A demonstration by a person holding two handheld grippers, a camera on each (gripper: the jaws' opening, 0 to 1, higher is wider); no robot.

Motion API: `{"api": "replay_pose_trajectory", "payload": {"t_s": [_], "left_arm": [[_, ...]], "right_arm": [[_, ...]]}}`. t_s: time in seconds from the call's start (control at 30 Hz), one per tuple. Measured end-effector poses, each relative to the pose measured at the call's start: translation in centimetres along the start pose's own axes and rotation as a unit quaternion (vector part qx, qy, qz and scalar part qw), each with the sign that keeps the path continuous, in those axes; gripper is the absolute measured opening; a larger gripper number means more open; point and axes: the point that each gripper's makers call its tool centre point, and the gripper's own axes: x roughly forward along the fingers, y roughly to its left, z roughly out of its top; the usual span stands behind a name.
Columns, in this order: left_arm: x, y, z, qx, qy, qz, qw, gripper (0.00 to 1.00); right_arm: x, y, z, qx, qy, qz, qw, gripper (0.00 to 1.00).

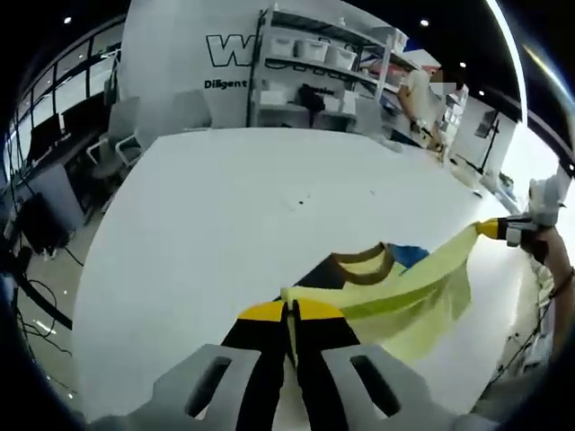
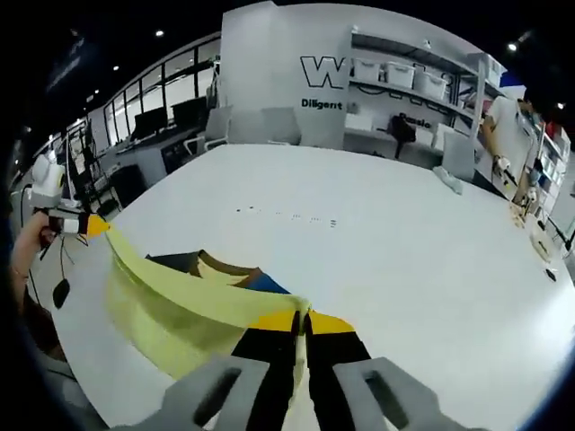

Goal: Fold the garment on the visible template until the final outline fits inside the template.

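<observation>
**Operator:** Where is the garment, and what has hold of it?

**Manual:** The garment (image 1: 409, 287) is a pale yellow piece with a brown-banded collar and a dark blue part showing under it. It hangs as a taut band between your two grippers, just above the white desk (image 1: 225, 233). The left gripper (image 1: 289, 310) is closed on one end of the upper edge, directly ahead of its jaws. The right gripper (image 2: 302, 316) is closed on the other end in the same way.

**Operator:** How do I carry out the fold well?

**Manual:** Keep both grippers level and the edge between them tensioned, so that the cloth does not sag or twist. Lower both ends together and lay the edge flat. Release only once the cloth rests on the desk.

**Operator:** What does each view add?

**Manual:** The left gripper view shows the right gripper at its far right, and a person standing at the shelving (image 1: 314, 63) beyond the desk. The right gripper view shows a row of small dark marks (image 2: 287, 215) on the desk ahead of the jaws. I judge these may belong to the template, though no full outline can be made out.
</observation>
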Motion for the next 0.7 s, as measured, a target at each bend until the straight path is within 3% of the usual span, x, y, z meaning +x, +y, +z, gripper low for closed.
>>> {"api": "replay_pose_trajectory", "payload": {"t_s": [0.27,0.5,0.7], "left_arm": [[3.9,1.5,0.1,-0.030,0.020,0.009,0.9993,0.00],[7.7,2.9,-1.9,-0.053,0.058,0.016,0.9968,0.00],[9.3,3.1,-3.2,-0.053,0.074,0.023,0.9956,0.00]], "right_arm": [[4.2,-0.8,-0.5,0.000,0.032,-0.006,0.9995,0.00],[7.9,-1.3,-2.9,-0.010,0.079,-0.006,0.9968,0.00],[9.7,-1.7,-3.6,-0.014,0.086,-0.006,0.9962,0.00]]}}
